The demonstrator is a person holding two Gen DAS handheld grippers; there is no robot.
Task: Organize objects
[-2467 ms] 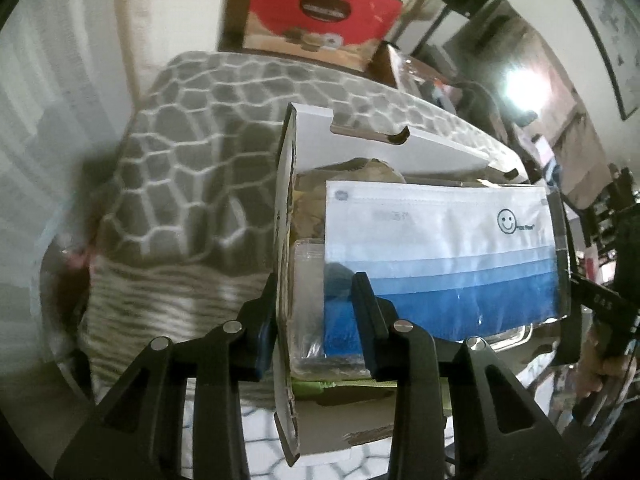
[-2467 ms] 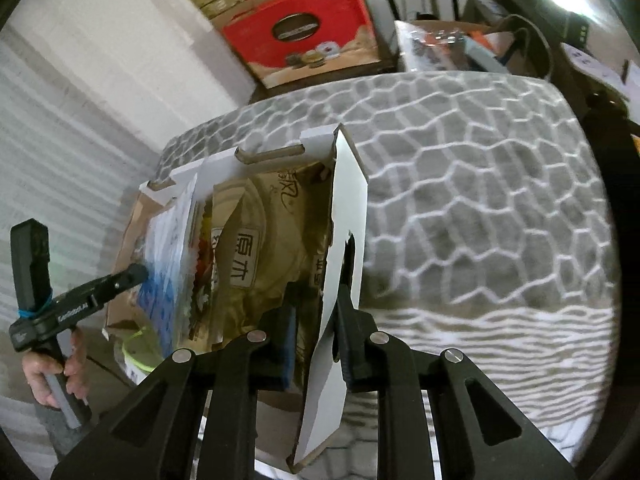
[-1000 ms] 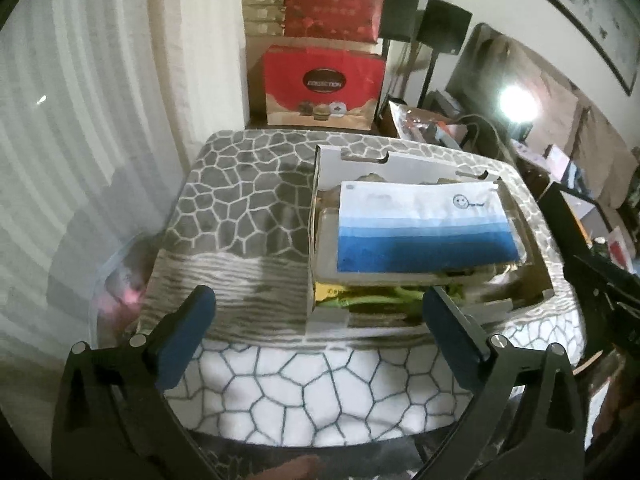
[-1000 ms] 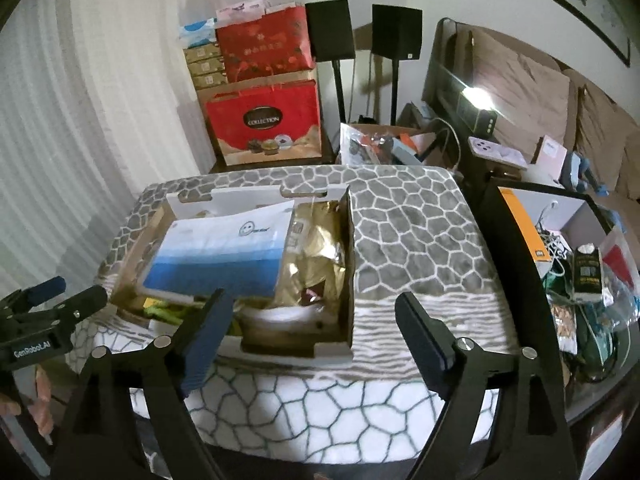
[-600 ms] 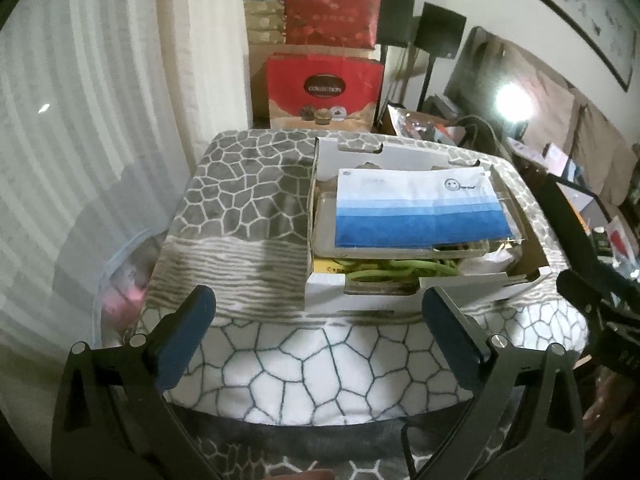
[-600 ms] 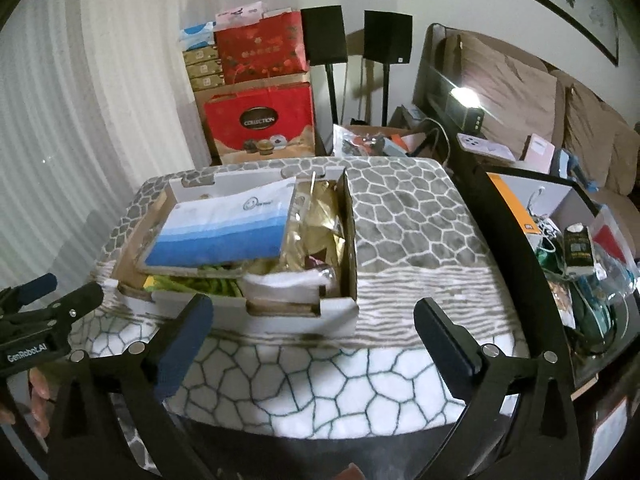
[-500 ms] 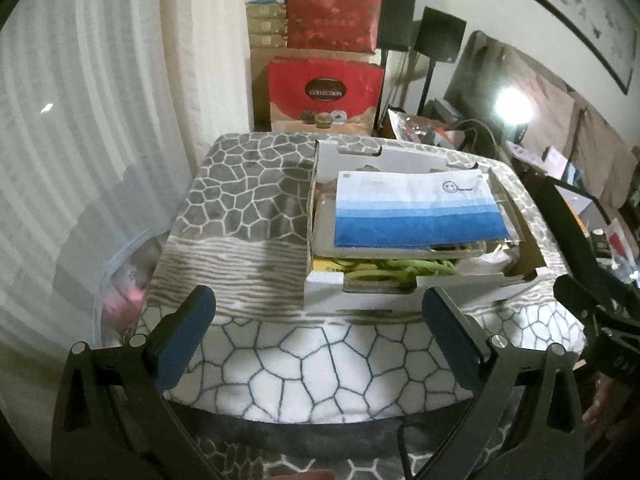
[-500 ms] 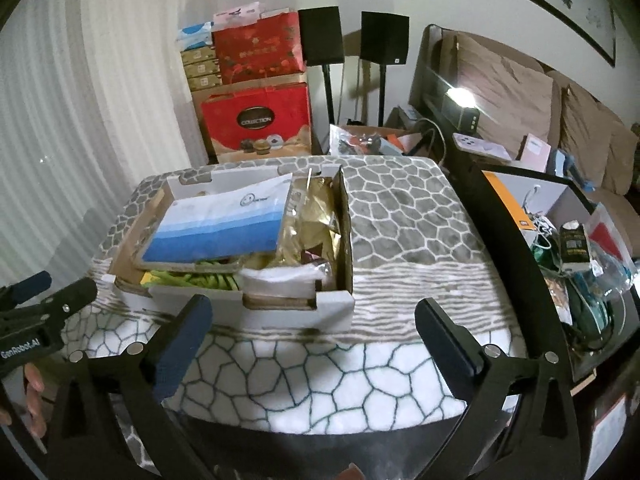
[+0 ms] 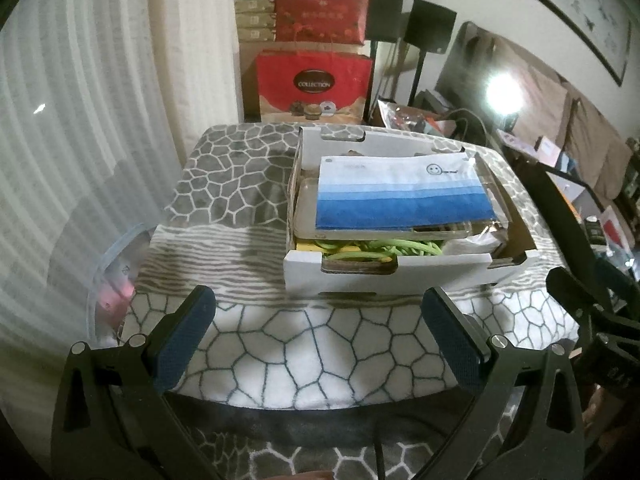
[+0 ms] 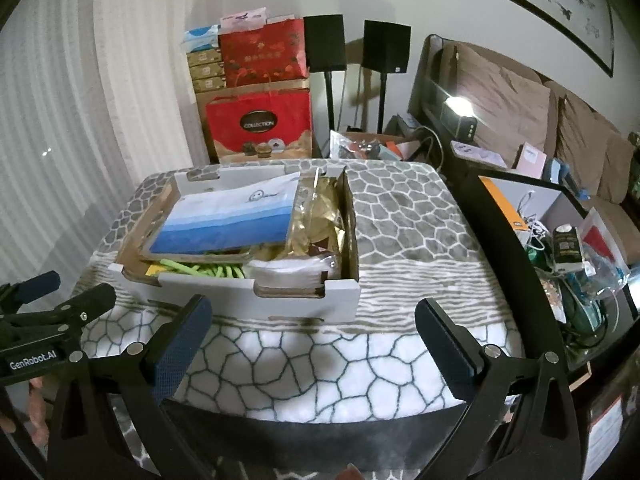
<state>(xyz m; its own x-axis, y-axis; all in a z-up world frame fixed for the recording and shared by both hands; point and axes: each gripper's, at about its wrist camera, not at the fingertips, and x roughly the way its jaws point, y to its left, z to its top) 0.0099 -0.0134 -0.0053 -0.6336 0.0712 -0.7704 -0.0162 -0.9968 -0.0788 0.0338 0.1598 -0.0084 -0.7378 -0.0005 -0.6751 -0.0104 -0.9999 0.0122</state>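
Nearest to us, the left tool [image 9: 318, 314] is spread wide with nothing between its blue pads [image 9: 182, 338], hanging over the front edge of the worktop [image 9: 304, 356], which wears a cloth of grey and white stone pattern. Our right tool [image 10: 312, 322] stands just as wide, its jaws having just been opening, and nothing lies between them either. From the right wrist view we see the left tool low at the left edge, gripped by a hand [image 10: 34, 408].

Past both tools, clear of them, the white cardboard box [image 9: 384, 274] sits on the worktop, a little right of centre in the left view. Inside, at the front, we see green strands [image 9: 380, 246] and a white packet [image 10: 292, 266]. A clear tray [image 9: 308, 216] rests on top of them, and a blue and white pouch [image 9: 400, 196] with a smiley lies flat across it. Along the box's right side stands a gold bag [image 10: 320, 216].

Behind the worktop a red bag [image 10: 260, 124] marked COLLECTION leans against stacked boxes [image 10: 206, 66]. Two black speakers [image 10: 386, 46] stand by the wall, and a sofa [image 10: 516, 108] runs along the right.
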